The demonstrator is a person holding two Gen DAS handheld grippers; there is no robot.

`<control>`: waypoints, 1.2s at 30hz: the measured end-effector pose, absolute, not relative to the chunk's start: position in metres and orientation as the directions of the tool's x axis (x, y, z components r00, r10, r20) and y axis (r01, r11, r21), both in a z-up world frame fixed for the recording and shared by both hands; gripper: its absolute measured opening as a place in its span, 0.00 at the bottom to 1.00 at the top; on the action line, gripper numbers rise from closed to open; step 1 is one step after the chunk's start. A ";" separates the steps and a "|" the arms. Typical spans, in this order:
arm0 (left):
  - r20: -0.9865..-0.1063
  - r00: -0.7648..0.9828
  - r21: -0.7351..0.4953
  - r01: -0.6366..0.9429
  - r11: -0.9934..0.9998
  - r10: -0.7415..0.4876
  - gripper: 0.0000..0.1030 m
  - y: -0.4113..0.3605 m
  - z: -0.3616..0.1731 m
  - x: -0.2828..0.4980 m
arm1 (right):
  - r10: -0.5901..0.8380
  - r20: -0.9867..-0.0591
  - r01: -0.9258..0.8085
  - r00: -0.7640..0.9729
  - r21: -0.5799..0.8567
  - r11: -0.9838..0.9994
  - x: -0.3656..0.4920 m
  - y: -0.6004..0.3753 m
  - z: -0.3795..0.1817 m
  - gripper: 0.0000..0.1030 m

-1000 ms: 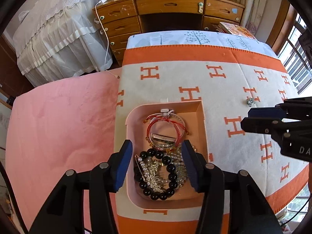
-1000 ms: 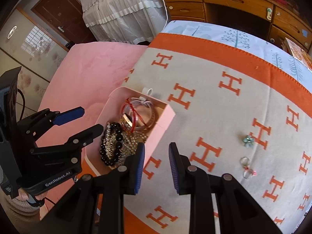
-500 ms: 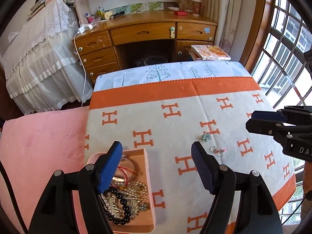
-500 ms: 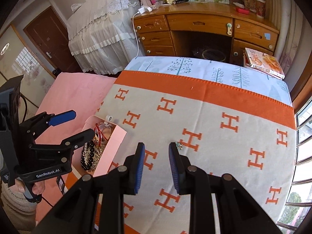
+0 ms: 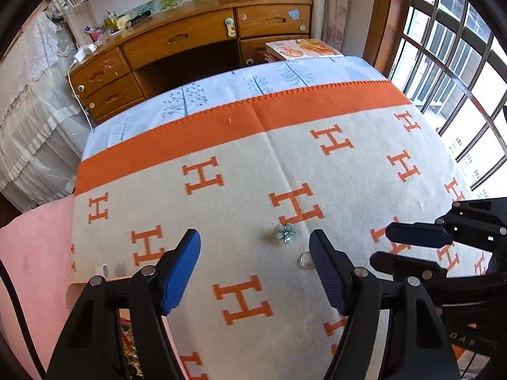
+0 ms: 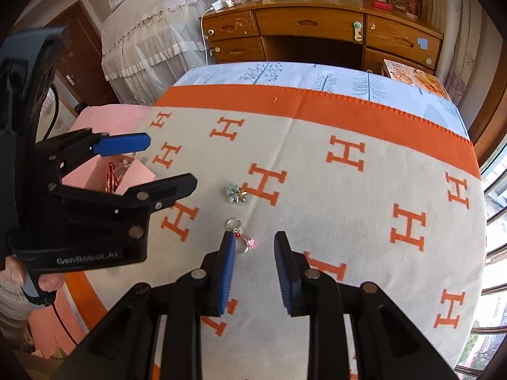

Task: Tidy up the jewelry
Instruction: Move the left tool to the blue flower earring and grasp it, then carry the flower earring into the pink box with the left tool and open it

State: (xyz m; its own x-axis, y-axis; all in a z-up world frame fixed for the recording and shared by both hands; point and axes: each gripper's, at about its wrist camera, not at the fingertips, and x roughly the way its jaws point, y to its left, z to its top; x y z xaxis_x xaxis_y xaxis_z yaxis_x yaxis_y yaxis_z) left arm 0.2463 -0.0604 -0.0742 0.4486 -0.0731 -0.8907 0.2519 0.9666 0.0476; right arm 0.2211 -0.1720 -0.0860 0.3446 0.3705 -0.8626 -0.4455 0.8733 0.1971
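The tabletop (image 5: 317, 164) was covered by a cream blanket (image 6: 364, 209) patterned with orange H letters and bordered by a broad orange band along its far edge; beyond that band a pale blue cloth with tree prints (image 5: 253, 85) showed. A pink cloth (image 5: 35, 253) lay over the left edge.

The left tool (image 5: 255, 272) hovered above the blanket with its blue pads spread wide and nothing between them. The right tool (image 6: 254, 272) was open more narrowly, also holding nothing.

A small teal flower-shaped brooch (image 5: 286, 232) lay on the blanket toward the near edge, roughly midway between left and right, just ahead of the left tool's gap. Near it, closer to the near edge, lay a clear ring with a pink charm (image 6: 240, 237), partly hidden behind the right tool's left pad in the right wrist view. The pink jewelry box (image 6: 126, 177) sat near the left edge, with red bangles (image 6: 111, 174) visible inside it.

Behind the tabletop stood a wooden desk with drawers (image 6: 317, 34), its top crowded with small items too small to name. A magazine (image 5: 304, 49) rested near the tabletop's far right corner. A white lace-covered piece of furniture (image 6: 152, 28) stood at the left, a brown door (image 6: 82, 60) beyond it, and a barred window (image 5: 453, 72) ran along the right.
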 end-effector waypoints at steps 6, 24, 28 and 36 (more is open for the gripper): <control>-0.942 0.322 -0.013 0.234 0.972 -0.091 0.42 -0.063 -0.118 0.275 | 0.388 -0.873 -0.448 0.295 0.232 0.863 0.222 -0.178 -0.112 0.25; -0.942 0.271 -0.143 0.205 0.968 -0.197 0.47 -0.062 -0.134 0.290 | 0.447 -0.856 -0.444 0.260 0.305 0.843 0.223 -0.177 -0.128 0.25; -0.937 0.306 -0.098 0.225 0.969 -0.166 0.17 -0.069 -0.133 0.287 | 0.441 -0.859 -0.445 0.262 0.298 0.844 0.222 -0.175 -0.131 0.25; -0.912 0.382 -0.085 0.177 0.981 -0.148 0.17 -0.052 -0.109 0.263 | 0.429 -0.858 -0.439 0.283 0.282 0.853 0.217 -0.171 -0.131 0.25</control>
State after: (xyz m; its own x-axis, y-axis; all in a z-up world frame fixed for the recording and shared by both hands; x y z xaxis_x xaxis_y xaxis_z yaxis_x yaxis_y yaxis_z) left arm 0.2634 -0.0515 -0.1091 0.3821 -0.1476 -0.9123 0.1766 0.9806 -0.0847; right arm 0.2167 -0.1714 -0.1309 0.2828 0.4293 -0.8578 -0.4391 0.8530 0.2821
